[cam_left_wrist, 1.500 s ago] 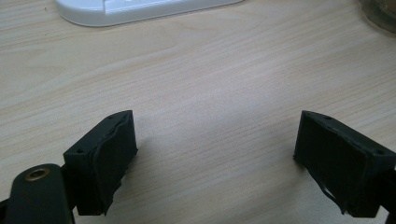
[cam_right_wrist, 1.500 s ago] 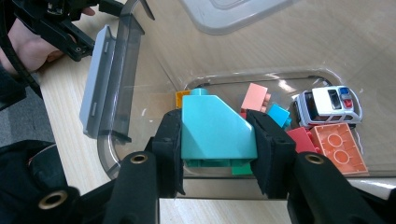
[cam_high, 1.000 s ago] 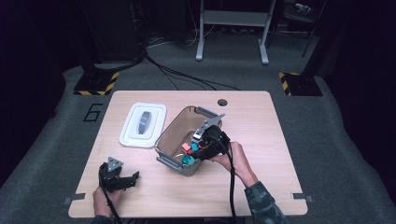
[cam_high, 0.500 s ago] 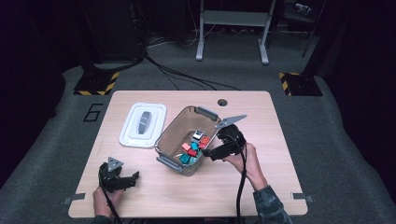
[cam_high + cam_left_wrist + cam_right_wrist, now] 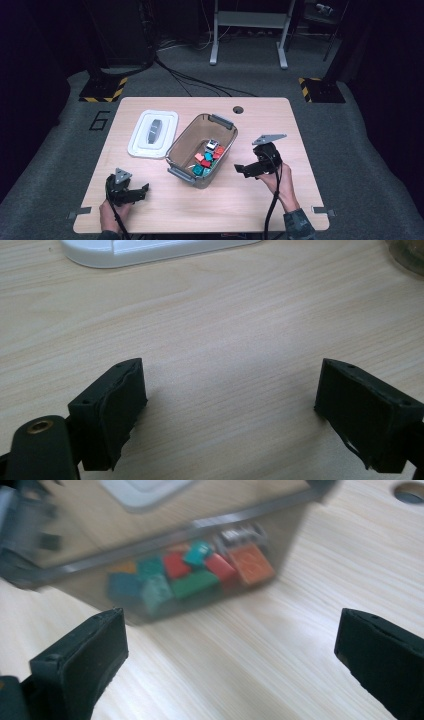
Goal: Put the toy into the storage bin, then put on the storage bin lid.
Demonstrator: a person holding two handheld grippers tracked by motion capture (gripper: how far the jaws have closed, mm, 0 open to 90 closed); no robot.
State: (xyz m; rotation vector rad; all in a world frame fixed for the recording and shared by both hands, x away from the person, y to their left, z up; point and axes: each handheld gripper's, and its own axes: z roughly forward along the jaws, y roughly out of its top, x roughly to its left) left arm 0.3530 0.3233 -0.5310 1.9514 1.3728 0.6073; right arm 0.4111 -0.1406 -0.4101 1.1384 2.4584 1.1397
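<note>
Bright table, dark surroundings, motion-blurred bin (image 5: 190,565)

black hand-held gripper (image 5: 242,170) with grey three-cornered plate, black cable, camouflage sleeve (image 5: 299,227).

both grippers, left gripper (image 5: 141,192) and right gripper (image 5: 240,169), hold fingers spread.

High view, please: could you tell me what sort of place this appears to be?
Probably a lab or studio set up for recording. A lone wooden table stands on grey carpet against dark surroundings, with hazard-striped stand bases and trailing floor cables behind it.
</note>
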